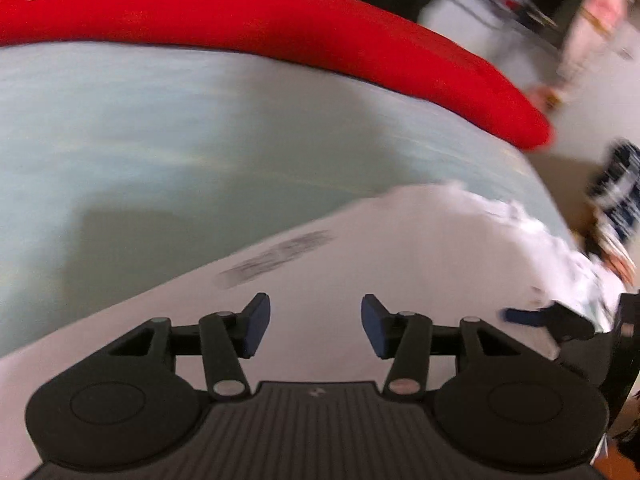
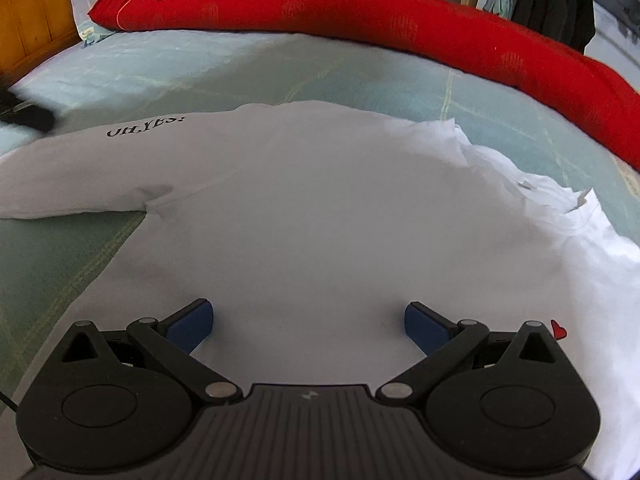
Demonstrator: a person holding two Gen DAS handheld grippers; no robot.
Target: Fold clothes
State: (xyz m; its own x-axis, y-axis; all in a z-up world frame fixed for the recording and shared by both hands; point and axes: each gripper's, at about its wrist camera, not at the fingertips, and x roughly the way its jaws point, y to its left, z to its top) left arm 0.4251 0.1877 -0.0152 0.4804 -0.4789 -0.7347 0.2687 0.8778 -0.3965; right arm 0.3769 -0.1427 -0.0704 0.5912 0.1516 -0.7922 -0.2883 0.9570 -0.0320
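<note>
The room is a bedroom: a bed with a pale green sheet fills both views, a long red quilt is rolled along the far side, and dark jackets hang at the far right. I think the quilt was pushed back there to leave a flat working area in the middle of the bed.

On this area lies the white T-shirt, spread out with its printed words at the far left. One sleeve reaches to the left over the sheet, and the right side of the shirt is bunched into small creases near the bed edge. It lies flat like this, I suppose, so that the sides can be folded inward.

My right gripper hangs over the near part of the shirt with its blue pads spread wide and nothing between them; a small red heart shows beside its right finger. I judge it is ready to come down on the cloth.

My left gripper also has its pads apart and empty, above the shirt. This view is blurred, so I cannot say exactly which edge it is over. At its right border I see what may be the other gripper's fingertip.
</note>
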